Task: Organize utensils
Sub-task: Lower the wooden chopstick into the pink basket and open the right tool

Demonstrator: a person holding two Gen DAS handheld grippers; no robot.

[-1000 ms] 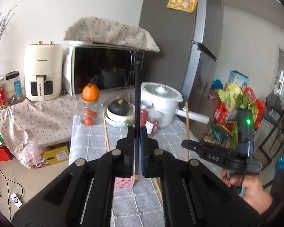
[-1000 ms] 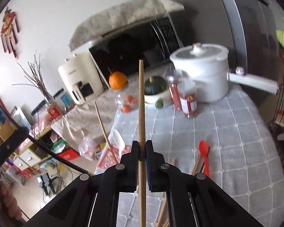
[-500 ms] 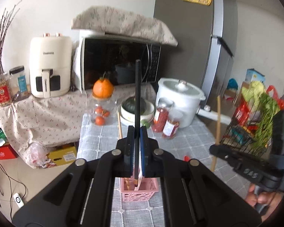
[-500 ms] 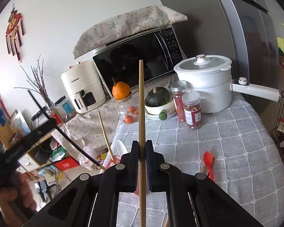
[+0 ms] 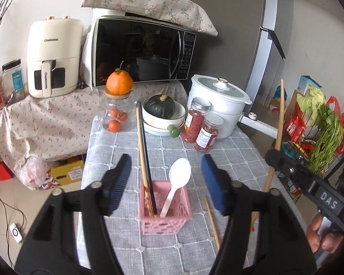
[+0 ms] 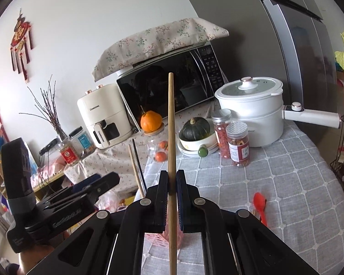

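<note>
Ahead of your left gripper (image 5: 166, 178), the basket (image 5: 165, 208) sits on the table (image 5: 236, 158). In it stand two chopsticks (image 5: 142, 151) at left and a spoon (image 5: 176, 183) at right. Beyond are a bowl (image 5: 164, 123) and jars (image 5: 203, 126); a loose chopstick (image 5: 212, 222) lies right of the basket.

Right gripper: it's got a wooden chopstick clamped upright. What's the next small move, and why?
Probably bring the right gripper over the pink basket and lower its wooden chopstick in. The left gripper has just been opening with nothing between its pads; the black chopstick already stands in the basket beside another wooden one and the white spoon, so the basket is the collecting spot.
</note>
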